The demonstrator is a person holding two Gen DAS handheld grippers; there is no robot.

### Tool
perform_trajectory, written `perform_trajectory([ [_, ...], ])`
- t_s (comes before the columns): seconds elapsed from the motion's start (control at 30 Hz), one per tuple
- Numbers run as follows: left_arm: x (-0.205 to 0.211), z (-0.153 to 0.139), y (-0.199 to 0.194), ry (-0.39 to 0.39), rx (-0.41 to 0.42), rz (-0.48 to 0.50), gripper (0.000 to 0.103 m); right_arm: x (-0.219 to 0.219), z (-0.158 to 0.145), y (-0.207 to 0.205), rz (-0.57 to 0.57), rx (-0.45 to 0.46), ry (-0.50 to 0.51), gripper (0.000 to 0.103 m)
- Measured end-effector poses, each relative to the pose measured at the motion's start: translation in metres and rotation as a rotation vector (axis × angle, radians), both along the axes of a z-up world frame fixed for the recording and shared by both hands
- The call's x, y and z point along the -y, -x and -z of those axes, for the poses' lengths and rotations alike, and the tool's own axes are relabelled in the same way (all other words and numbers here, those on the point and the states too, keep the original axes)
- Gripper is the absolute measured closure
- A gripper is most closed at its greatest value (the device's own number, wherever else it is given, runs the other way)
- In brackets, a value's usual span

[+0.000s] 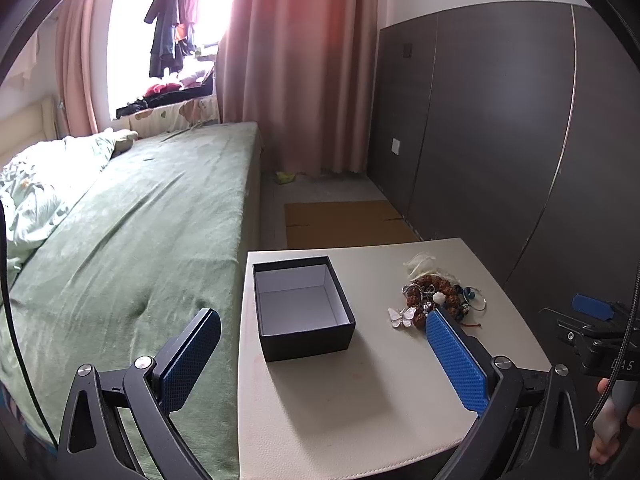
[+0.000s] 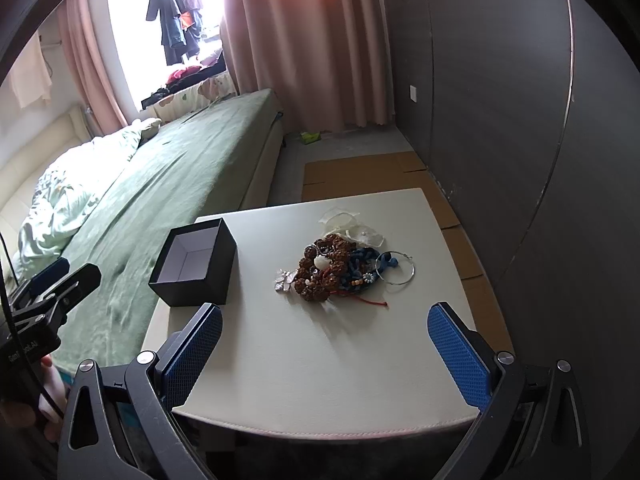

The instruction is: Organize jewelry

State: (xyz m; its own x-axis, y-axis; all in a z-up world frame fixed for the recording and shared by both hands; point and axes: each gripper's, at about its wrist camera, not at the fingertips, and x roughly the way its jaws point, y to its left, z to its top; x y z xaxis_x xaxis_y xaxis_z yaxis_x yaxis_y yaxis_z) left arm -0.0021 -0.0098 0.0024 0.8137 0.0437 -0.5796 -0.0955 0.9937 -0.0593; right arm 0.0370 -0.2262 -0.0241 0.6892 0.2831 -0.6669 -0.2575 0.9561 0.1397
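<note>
An open black box point(image 1: 304, 308) with a white, empty inside stands on the left part of a small white table point(image 1: 344, 400); it also shows in the right wrist view point(image 2: 194, 264). A pile of jewelry point(image 2: 340, 268) lies right of it: brown bead bracelets, a blue braided cord, a silver hoop point(image 2: 398, 268), a butterfly brooch point(image 1: 402, 317) and white petals. The pile shows in the left wrist view point(image 1: 436, 296). My left gripper point(image 1: 322, 336) is open and empty above the table's near side. My right gripper point(image 2: 324, 332) is open and empty, short of the pile.
A bed with a green cover point(image 1: 132, 232) runs along the table's left side. A dark wardrobe wall point(image 1: 500, 140) stands to the right. Flat cardboard point(image 1: 344, 222) lies on the floor beyond the table. Pink curtains point(image 1: 304, 64) hang at the back.
</note>
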Motion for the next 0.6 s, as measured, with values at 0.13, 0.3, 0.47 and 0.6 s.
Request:
perform_trajectory([
  [0.13,-0.0005,-0.0002,-0.0001,-0.001,-0.003,0.003,0.001,-0.0004,-0.0003,0.0000,0.002,-0.001,-0.002,0.000],
  [0.3,0.0013,-0.0005,-0.0015,-0.003,-0.005,0.004,0.001,-0.0001,-0.0003,-0.0003,0.001,0.000,0.000,0.000],
  [0.47,0.0021,0.0000,-0.0017,0.000,-0.006,0.006,0.001,0.0002,-0.0004,-0.0004,0.002,0.002,-0.001,0.000],
  [0.6,0.0026,-0.0002,-0.0017,-0.001,-0.007,0.008,0.001,0.0007,-0.0008,-0.0007,0.002,0.003,0.000,0.000],
])
